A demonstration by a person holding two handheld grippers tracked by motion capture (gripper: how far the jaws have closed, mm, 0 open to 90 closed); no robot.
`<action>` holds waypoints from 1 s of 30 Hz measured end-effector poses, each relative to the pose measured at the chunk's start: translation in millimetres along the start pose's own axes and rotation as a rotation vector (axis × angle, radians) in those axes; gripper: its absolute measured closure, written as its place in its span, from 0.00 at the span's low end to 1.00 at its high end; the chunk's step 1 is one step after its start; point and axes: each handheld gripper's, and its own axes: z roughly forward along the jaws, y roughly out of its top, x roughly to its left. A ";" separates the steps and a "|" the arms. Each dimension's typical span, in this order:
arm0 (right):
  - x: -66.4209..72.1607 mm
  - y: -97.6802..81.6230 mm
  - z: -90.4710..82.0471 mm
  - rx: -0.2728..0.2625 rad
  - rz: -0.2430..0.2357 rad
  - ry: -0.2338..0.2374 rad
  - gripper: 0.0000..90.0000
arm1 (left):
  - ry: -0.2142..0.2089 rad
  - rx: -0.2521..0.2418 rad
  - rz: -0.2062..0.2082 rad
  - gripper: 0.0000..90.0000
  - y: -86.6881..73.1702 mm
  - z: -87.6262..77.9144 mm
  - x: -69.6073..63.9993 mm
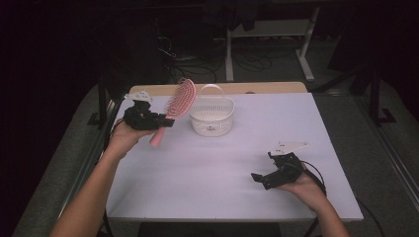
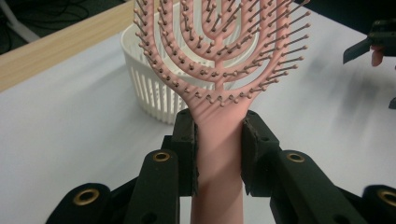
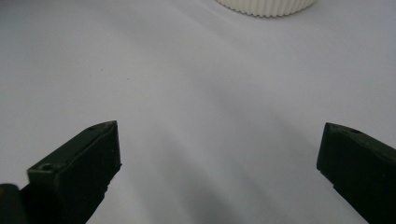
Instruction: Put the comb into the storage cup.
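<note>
In the high view, the pink hairbrush (image 1: 174, 107) was held above the white table (image 1: 212, 163) by the left gripper (image 1: 165, 121), just left of the white basket (image 1: 212, 116). In the left gripper view, its 2 jaws were clamped on the brush handle. In the right gripper view, the right gripper (image 3: 219, 163) was seen spread wide over the table, nothing between its jaws.

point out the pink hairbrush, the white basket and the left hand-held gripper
pink hairbrush (image 2: 219, 56), left gripper view, on the bristled head
white basket (image 1: 211, 121), high view, on the slatted front wall
left hand-held gripper (image 2: 218, 140), left gripper view, midway between its fingertips
</note>
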 end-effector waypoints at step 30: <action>-0.4 0.0 -1.4 -0.009 0.003 0.006 0.00 | -0.049 -0.102 0.119 0.78 71.5 36.7 -14.0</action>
